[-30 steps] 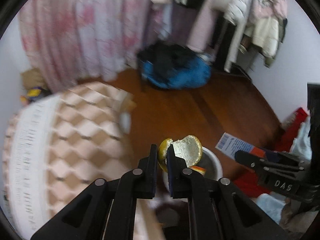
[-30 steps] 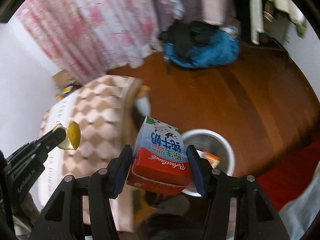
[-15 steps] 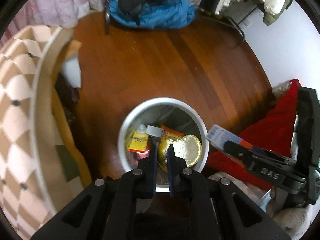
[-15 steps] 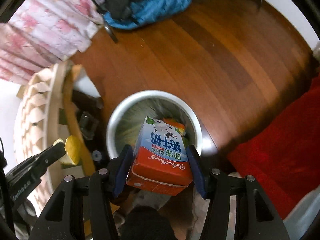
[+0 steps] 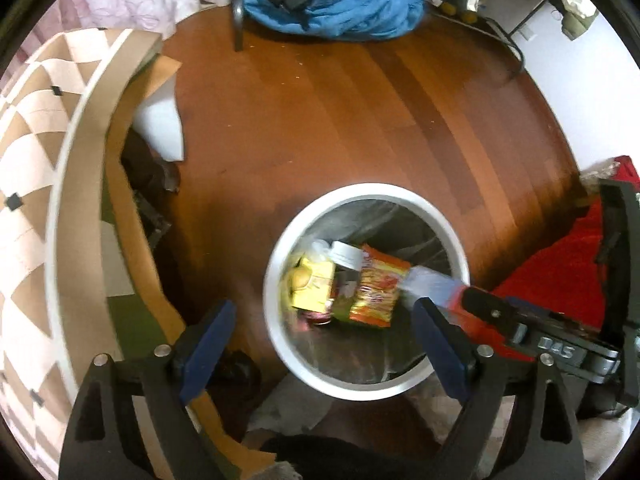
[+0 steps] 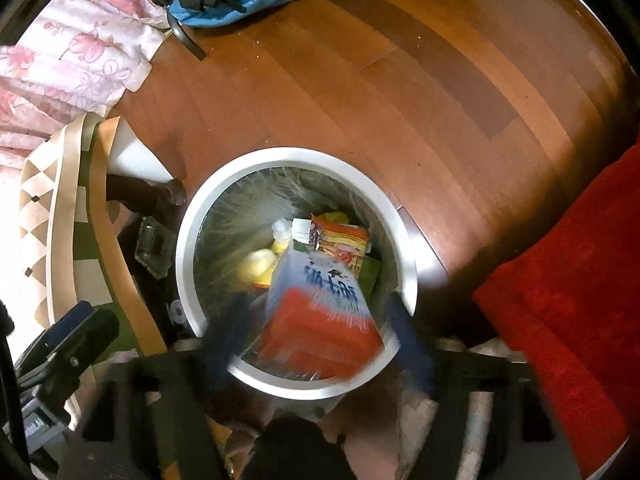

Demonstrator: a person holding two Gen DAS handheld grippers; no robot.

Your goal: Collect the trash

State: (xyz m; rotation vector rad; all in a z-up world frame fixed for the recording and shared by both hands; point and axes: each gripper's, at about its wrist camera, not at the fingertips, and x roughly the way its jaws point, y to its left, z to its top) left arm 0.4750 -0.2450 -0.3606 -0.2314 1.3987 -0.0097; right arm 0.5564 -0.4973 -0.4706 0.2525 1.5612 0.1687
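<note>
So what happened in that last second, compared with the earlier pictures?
Both grippers swung down over the white bin and their jaws have just been opening. The left gripper let go of the orange peel, which now lies in the bin. The right gripper released the milk carton, which is blurred between its parted jaws over the bin's mouth. The bin, the floor and the blue bundle stayed put.

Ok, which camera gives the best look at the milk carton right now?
The right wrist view: the milk carton fills the foreground over the bin, blurred but whole. The left wrist view shows only a blurred part by the right gripper.
</note>
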